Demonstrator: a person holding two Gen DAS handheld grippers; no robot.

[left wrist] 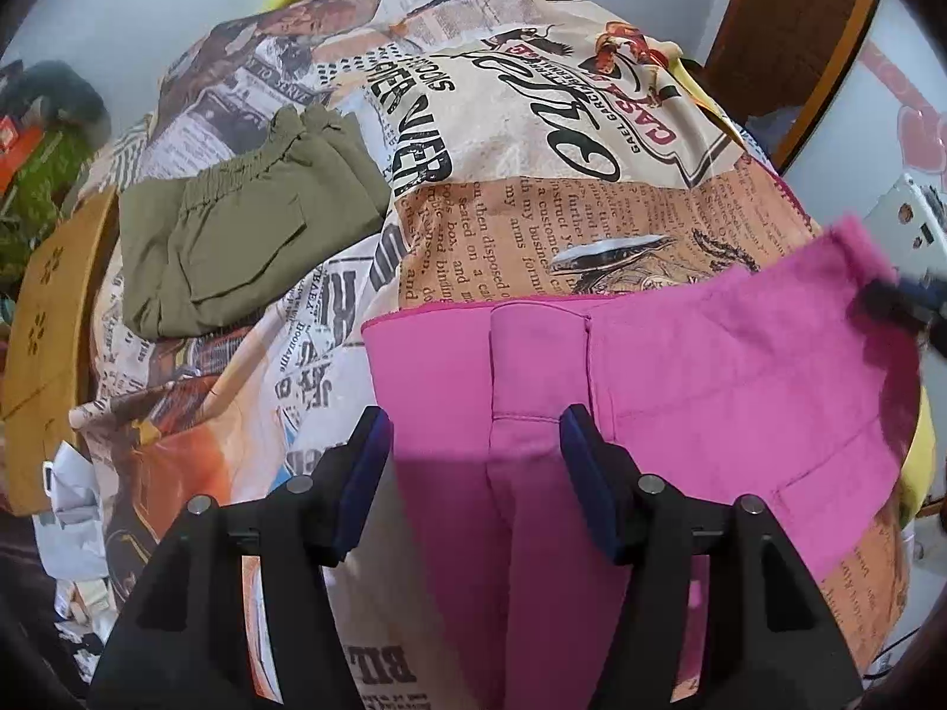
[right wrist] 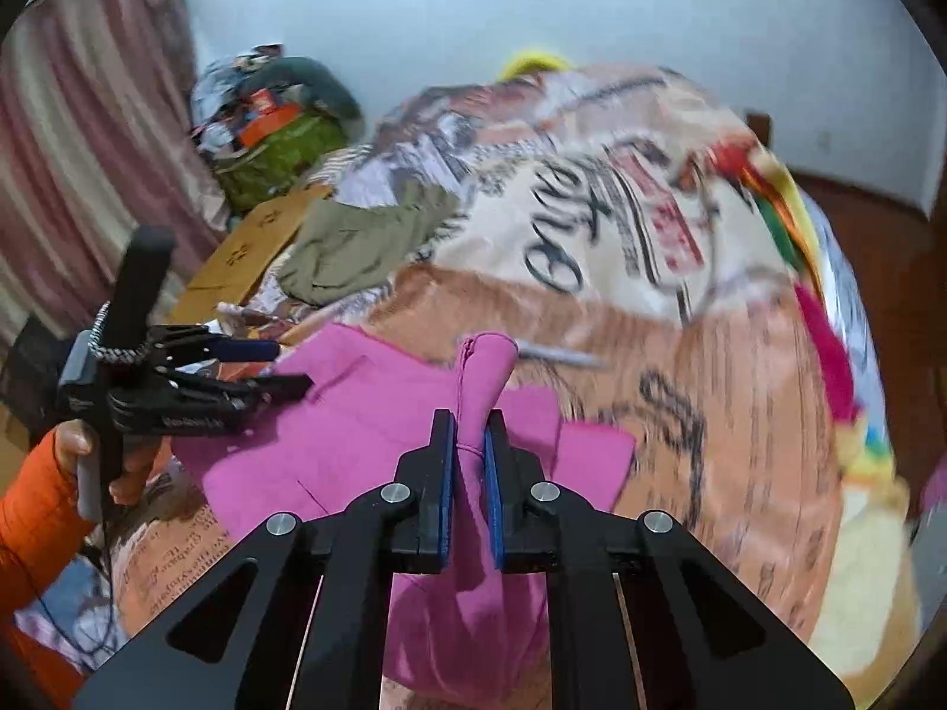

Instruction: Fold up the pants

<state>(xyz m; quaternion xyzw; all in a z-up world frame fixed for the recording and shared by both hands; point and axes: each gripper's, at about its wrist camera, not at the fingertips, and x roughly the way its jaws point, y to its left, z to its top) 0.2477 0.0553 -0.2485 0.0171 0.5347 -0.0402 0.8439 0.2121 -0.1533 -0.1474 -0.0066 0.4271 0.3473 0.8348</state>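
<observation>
Pink pants (left wrist: 680, 390) lie on a bed with a newspaper-print sheet (left wrist: 532, 219). My left gripper (left wrist: 476, 438) hovers over the left part of the pants, near a seam. Its jaws are open and the pads are clear of the cloth. In the right wrist view my right gripper (right wrist: 470, 438) is shut on a bunched fold of the pink pants (right wrist: 485, 378), lifted off the sheet. The right gripper (left wrist: 894, 302) also shows at the far right of the left wrist view, at the raised pink corner. A hand in an orange sleeve (right wrist: 35, 509) holds the left gripper (right wrist: 278, 367).
Folded olive-green pants (left wrist: 248, 236) lie at the far left of the bed, next to a brown cardboard box (left wrist: 47, 325). A pile of bags (right wrist: 278, 136) and a striped curtain (right wrist: 89, 118) stand beyond. A wooden headboard (left wrist: 787, 29) rises at the back right.
</observation>
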